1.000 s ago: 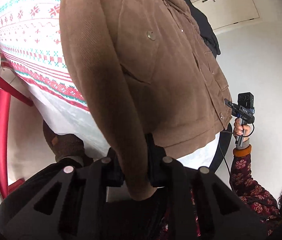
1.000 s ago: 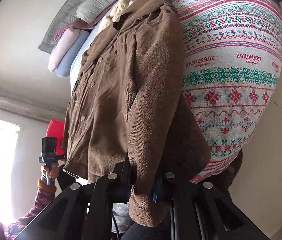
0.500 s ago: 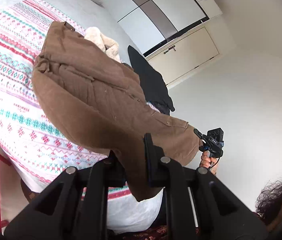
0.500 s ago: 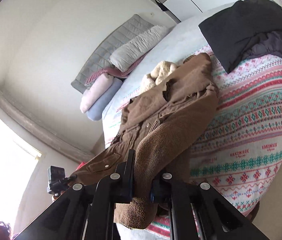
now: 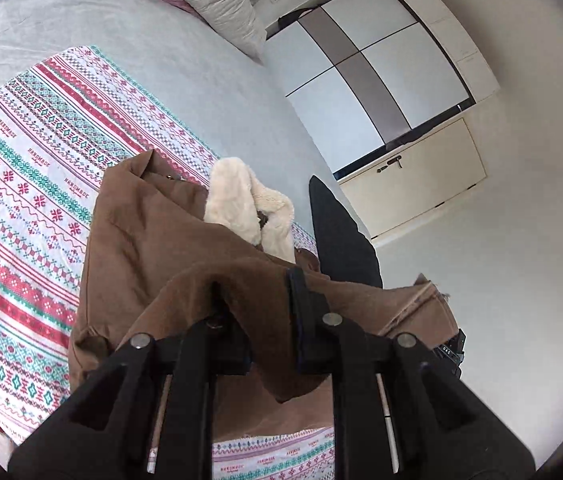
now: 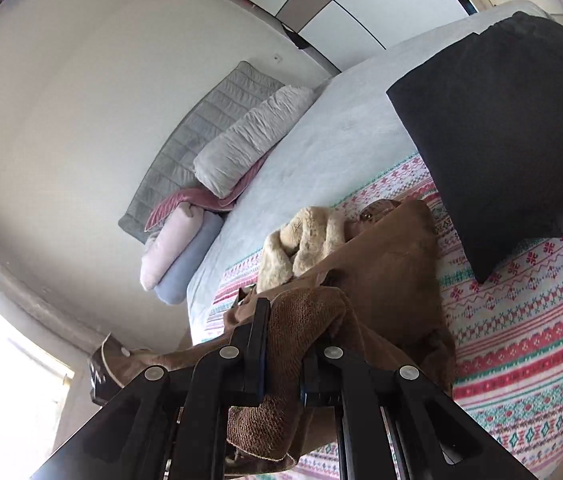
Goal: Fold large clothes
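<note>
I count one brown jacket (image 5: 153, 240) on the patterned blanket (image 5: 21, 200), each cuff pinched: left gripper (image 5: 257, 300), right gripper (image 6: 285, 328). Right view alone shows two rolled bolsters (image 6: 177, 252); left alone the cabinet door (image 5: 413, 176). One black garment (image 6: 501, 128) beside it; bare sheet (image 5: 141, 40) beyond.

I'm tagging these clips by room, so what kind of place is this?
Most likely a bedroom: a bed with pillows against a padded headboard, and a wardrobe beside it.
</note>
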A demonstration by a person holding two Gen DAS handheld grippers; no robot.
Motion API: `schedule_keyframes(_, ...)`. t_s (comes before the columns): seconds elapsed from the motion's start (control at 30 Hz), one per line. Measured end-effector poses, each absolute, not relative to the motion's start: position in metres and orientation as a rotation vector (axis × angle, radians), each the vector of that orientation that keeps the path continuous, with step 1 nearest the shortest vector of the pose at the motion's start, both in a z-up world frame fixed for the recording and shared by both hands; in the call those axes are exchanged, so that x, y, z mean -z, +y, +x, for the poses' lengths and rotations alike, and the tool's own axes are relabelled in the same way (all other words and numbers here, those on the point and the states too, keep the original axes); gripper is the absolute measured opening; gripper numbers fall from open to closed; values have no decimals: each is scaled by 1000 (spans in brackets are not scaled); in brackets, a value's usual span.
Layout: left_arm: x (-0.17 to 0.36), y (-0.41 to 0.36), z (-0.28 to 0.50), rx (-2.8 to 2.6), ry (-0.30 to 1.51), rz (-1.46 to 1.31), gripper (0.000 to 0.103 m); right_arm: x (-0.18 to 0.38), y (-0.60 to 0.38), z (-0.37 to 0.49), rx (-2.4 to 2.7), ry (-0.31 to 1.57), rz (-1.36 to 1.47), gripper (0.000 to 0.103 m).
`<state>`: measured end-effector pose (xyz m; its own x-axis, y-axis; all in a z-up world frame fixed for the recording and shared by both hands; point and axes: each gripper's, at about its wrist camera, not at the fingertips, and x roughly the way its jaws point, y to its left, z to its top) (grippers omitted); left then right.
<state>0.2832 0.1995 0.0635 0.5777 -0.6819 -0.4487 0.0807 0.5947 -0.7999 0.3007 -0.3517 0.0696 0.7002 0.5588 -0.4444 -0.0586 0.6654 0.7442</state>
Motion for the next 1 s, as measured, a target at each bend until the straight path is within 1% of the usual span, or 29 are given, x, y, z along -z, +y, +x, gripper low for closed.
schedule_keyframes(0.17, 8, 187, 364, 371, 997, -796, 19, -9, -349, 397, -292, 840, 808, 10)
schedule_keyframes(0.27, 54, 182, 394, 312, 1087, -790, 21, 36, -348, 439, -238, 924, 851, 13)
schedule_keyframes(0.3, 66, 182, 398, 301, 1099, -800, 21, 50, -349, 447, -221, 946, 866, 16)
schedule_keyframes(0.4, 80, 189, 401, 313, 1087, -860, 21, 76, -356, 461, -200, 973, 906, 16)
schedule_keyframes(0.47, 77, 192, 397, 337, 1084, -868, 22, 83, -362, 461, -222, 971, 940, 16)
schedule_keyframes(0.53, 68, 191, 391, 355, 1086, -846, 26, 81, -366, 456, -249, 962, 955, 16)
schedule_keyframes(0.57, 61, 192, 386, 359, 1088, -829, 32, 78, -368, 452, -256, 956, 957, 17)
schedule_keyframes(0.6, 53, 192, 382, 358, 1085, -811, 44, 71, -370, 446, -257, 947, 957, 21)
schedule_keyframes(0.63, 44, 193, 376, 358, 1076, -793, 51, 63, -373, 441, -256, 930, 959, 26)
schedule_keyframes(0.67, 34, 195, 370, 353, 1059, -770, 66, 54, -378, 434, -253, 907, 961, 29)
schedule_keyframes(0.7, 23, 198, 363, 346, 1035, -737, 72, 45, -384, 427, -248, 879, 963, 40)
schedule_keyframes(0.73, 12, 200, 357, 336, 1013, -694, 72, 35, -390, 419, -244, 852, 962, 50)
schedule_keyframes(0.77, 2, 201, 351, 324, 998, -642, 72, 25, -395, 412, -238, 828, 952, 52)
schedule_keyframes(0.9, -25, 194, 332, 225, 954, -327, 72, -10, -395, 390, -192, 802, 770, 52)
schedule_keyframes(1.0, -18, 178, 338, 186, 964, -62, 72, -21, -365, 390, -167, 849, 508, 55)
